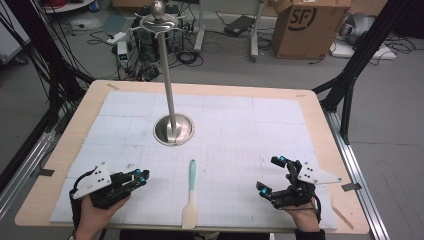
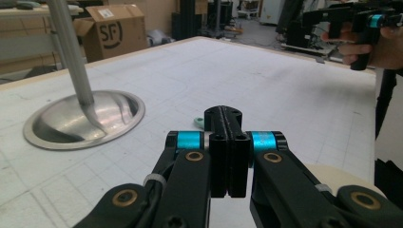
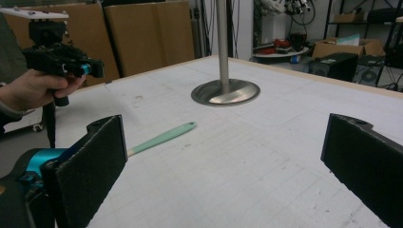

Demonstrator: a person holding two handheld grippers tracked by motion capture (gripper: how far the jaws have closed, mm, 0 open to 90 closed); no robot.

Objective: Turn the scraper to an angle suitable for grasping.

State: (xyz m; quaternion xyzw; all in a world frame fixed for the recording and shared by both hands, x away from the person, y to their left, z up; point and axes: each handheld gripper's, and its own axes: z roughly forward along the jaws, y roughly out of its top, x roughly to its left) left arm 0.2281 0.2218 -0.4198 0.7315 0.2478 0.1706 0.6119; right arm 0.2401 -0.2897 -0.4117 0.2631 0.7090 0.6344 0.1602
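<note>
spatula (image 2: 199,123): in the left gripper view just the mint tip of the handle peeks past the closed jaws; most of the rest sits behind the left gripper (image 2: 228,156).
spatula blade (image 3: 129,152): in the right gripper view the pale blade end is covered by the near jaw pad.
stand pole (image 3: 222,42): cut off by the top edge in both gripper views, so its hooked top is out of frame.
right gripper (image 3: 223,161): its far jaw pad runs off the right and bottom edges.
person's hands (image 1: 97,212): forearms cut by the bottom edge in the high view.
cardboard box (image 1: 307,25): top cropped; print partly legible.
</note>
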